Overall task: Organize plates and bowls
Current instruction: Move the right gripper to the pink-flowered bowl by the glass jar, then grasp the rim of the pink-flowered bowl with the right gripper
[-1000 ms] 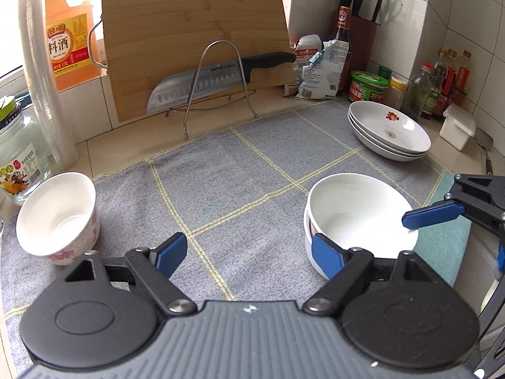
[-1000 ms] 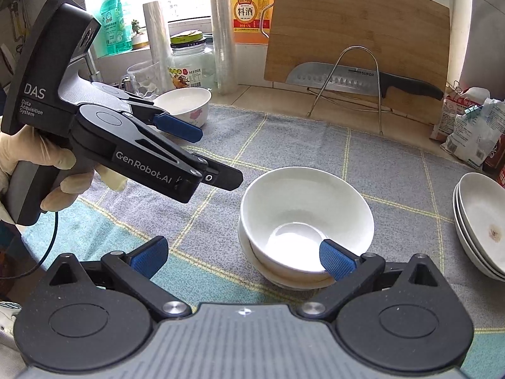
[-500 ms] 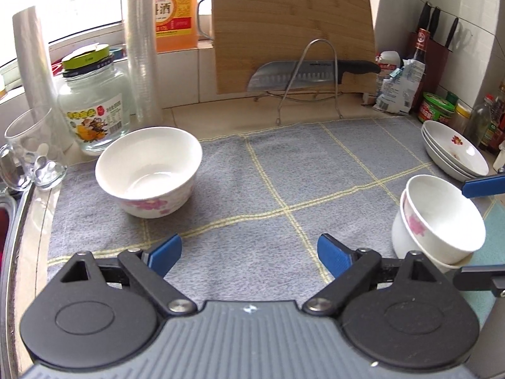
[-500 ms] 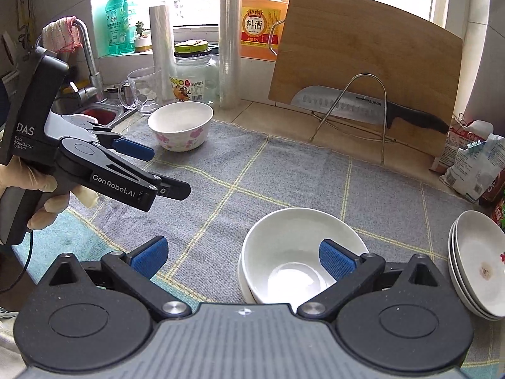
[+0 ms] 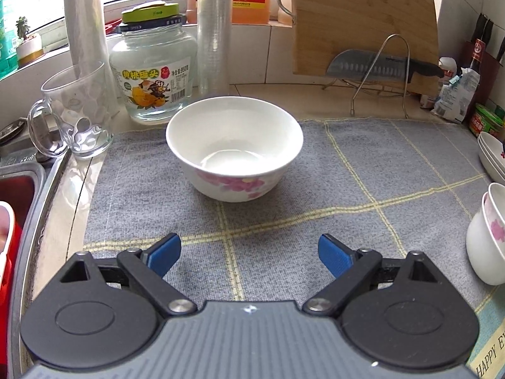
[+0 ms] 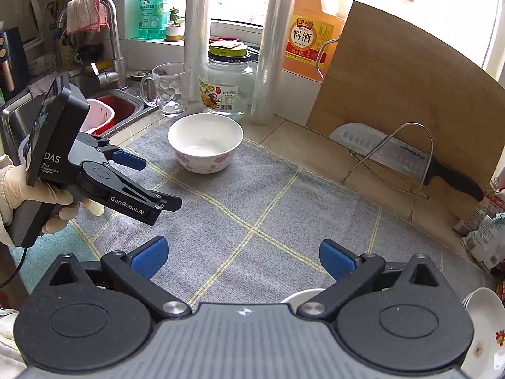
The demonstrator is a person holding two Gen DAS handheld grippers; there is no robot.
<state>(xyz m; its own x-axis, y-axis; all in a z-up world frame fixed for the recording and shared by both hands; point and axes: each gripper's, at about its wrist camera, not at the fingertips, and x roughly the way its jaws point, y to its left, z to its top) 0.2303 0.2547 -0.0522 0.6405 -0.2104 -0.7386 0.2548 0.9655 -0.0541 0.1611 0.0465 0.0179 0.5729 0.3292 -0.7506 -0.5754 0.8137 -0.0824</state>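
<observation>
A white bowl with pink flowers (image 5: 234,147) stands alone on the grey checked mat (image 5: 363,170), also seen as the flowered bowl (image 6: 205,141) in the right wrist view. My left gripper (image 5: 249,254) is open, a little short of that bowl, with only mat between its blue pads; in the right wrist view the left gripper (image 6: 148,178) is held by a gloved hand (image 6: 22,186). Two nested bowls (image 5: 487,235) sit at the right edge. Stacked plates (image 5: 492,154) lie beyond them. My right gripper (image 6: 241,257) is open over bare mat.
A glass mug (image 5: 74,113), a labelled jar (image 5: 153,69), plastic-wrap rolls (image 5: 213,31) and an orange bottle (image 6: 311,36) stand behind the bowl. The sink (image 6: 123,102) lies left. A cutting board (image 5: 363,22) and a knife on a wire rack (image 5: 378,68) stand at the back right.
My left gripper swung left from the nested bowls to face the lone flowered bowl, which now looks nearer. My right gripper rose and drew back, so the nested bowls slid under its body.
</observation>
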